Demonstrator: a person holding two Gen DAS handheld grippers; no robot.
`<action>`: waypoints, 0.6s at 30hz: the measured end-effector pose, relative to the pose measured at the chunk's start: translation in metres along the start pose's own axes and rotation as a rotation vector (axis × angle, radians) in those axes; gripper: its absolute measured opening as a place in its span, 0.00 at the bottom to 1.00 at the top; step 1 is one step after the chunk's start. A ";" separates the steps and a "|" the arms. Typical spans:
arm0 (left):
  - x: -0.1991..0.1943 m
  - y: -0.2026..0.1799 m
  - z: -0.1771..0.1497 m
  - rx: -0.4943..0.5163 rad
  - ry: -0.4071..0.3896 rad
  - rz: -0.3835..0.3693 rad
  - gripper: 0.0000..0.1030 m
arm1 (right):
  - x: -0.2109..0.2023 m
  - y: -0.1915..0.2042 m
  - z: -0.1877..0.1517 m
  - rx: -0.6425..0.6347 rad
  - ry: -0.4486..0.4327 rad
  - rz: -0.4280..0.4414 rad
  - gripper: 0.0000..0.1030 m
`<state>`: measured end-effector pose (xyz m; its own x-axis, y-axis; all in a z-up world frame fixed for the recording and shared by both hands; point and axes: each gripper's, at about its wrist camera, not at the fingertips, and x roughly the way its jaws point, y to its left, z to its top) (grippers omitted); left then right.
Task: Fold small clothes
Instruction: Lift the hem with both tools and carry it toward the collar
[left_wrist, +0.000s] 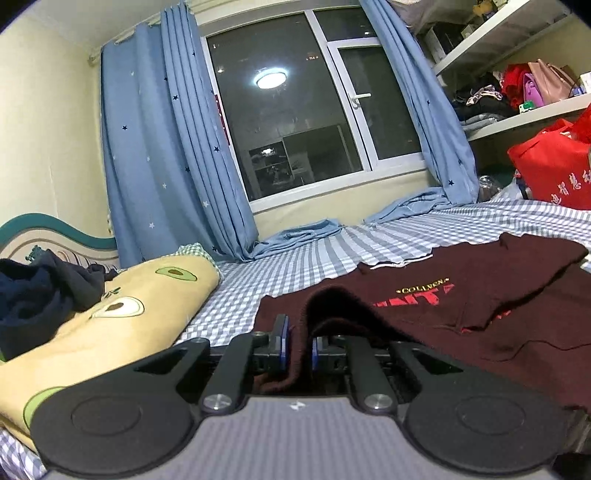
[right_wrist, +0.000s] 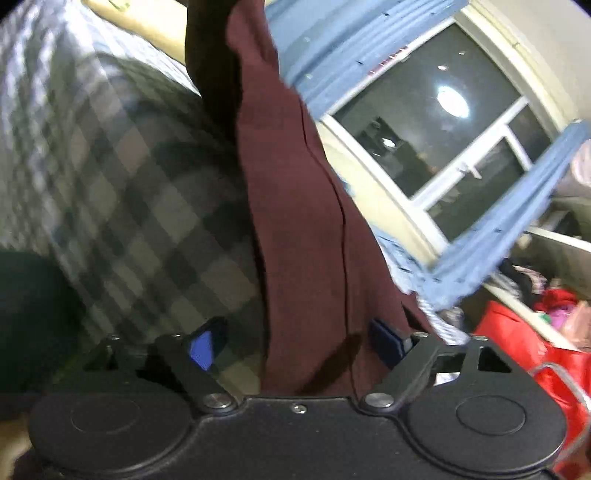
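- At far left of the left wrist view, a dark garment (left_wrist: 33, 291) lies bunched on a yellow pillow (left_wrist: 122, 314) with an avocado print, both on the bed (left_wrist: 280, 266).
- Right of the pillow, the maroon shirt (left_wrist: 461, 302) lies spread on the bed's checked sheet, its printed lettering facing up, its long axis running away to the right from the left tool (left_wrist: 299, 350).
- The left tool is closed on a raised fold of the shirt's near edge; the cloth humps up just ahead of the blue pads (left_wrist: 283, 343).
- In the right wrist view, which is blurred and tilted, the shirt (right_wrist: 295, 221) runs as a long band from the right tool (right_wrist: 291, 347) up toward the top of the frame, the sheet (right_wrist: 129, 177) to its left.
- The right tool stands wide open: its pads (right_wrist: 201, 349) sit apart on either side of the cloth and do not press it.
- Judgement: only the left tool holds the shirt, so the fold likely turns on that hand carrying its edge across the long axis.
- At far right, a red bag (left_wrist: 550, 170) sits by the shelves (left_wrist: 524, 118), well apart from the shirt.
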<state>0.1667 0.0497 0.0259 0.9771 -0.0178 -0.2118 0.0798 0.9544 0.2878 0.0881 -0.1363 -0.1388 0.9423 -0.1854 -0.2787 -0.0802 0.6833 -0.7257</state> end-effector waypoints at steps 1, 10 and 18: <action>-0.001 0.001 0.002 -0.002 0.002 0.000 0.11 | 0.003 -0.003 -0.003 0.009 0.014 -0.026 0.68; -0.013 0.002 -0.005 -0.031 0.050 -0.009 0.11 | -0.021 -0.041 -0.026 0.058 -0.037 -0.054 0.40; -0.022 0.000 -0.013 -0.029 0.077 0.002 0.09 | -0.017 -0.031 -0.039 -0.022 -0.002 -0.032 0.59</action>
<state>0.1427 0.0536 0.0182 0.9591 0.0056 -0.2829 0.0715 0.9626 0.2613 0.0618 -0.1815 -0.1360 0.9451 -0.2053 -0.2542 -0.0573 0.6618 -0.7475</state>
